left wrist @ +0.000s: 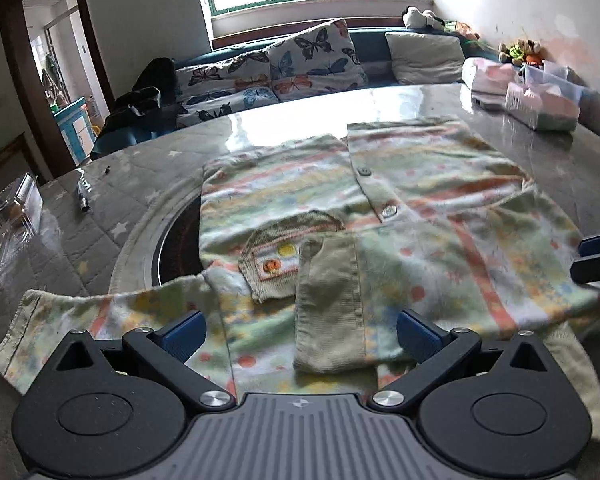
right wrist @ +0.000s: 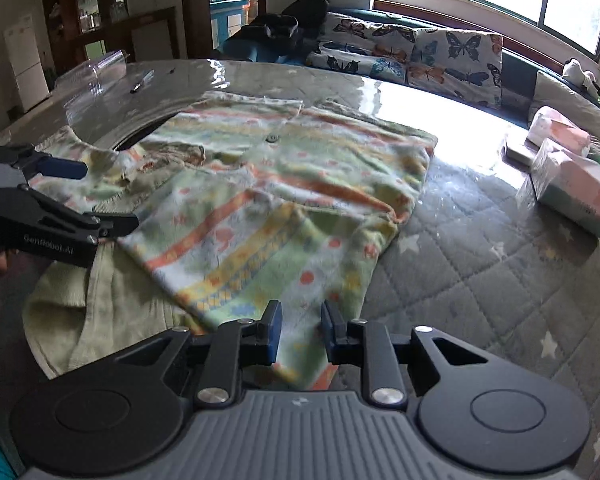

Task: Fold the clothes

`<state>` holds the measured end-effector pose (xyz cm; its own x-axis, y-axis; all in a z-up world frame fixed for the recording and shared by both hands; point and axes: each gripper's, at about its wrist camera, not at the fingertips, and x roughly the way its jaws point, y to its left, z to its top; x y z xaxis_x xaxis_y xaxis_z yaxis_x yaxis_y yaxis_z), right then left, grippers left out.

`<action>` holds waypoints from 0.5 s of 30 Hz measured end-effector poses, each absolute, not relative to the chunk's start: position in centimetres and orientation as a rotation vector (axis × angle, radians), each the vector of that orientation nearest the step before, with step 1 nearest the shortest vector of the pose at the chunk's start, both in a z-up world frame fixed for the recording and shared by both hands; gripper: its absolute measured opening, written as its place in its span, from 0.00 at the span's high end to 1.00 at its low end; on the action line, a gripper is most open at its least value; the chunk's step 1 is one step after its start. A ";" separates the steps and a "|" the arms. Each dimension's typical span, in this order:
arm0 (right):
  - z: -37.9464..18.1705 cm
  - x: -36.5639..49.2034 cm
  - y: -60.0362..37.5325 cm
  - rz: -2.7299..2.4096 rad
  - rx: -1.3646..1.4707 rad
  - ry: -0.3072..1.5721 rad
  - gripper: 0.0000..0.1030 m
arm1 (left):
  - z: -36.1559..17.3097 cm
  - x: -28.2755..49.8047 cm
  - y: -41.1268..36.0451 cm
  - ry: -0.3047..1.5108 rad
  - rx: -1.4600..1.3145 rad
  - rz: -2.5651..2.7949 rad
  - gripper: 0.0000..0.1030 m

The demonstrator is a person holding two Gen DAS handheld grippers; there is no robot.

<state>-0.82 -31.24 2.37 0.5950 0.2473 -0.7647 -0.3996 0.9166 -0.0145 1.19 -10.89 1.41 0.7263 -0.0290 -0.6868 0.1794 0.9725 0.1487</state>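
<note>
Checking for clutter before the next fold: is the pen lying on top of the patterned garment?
No. The pen lies on the quilted table cover, left of the patterned garment and apart from it.

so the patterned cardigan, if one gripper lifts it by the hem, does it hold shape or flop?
Probably flops: the cardigan is soft knit, already draped and creased on the table. Its folded sleeve would likely fall open. It looks light, and may slide on the glossy table cover.

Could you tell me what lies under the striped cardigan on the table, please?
Under the cardigan shows a dark round recess in the quilted table cover; the rest is hidden by fabric.
</note>
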 end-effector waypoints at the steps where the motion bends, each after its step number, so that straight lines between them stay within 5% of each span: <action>1: 2.4 -0.9 -31.2 0.379 -0.199 0.854 0.79 | 1.4 1.1 -10.8 0.750 0.210 -0.116 0.00; 15: 4.4 1.6 -26.0 0.504 -0.240 0.774 0.79 | 1.9 0.0 -9.3 0.750 0.174 -0.101 0.00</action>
<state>1.58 -26.00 4.42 0.6052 0.3447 -0.7176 -0.5167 0.8558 -0.0247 -0.03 -9.26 1.89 0.7275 -0.0285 -0.6855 0.1530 0.9807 0.1215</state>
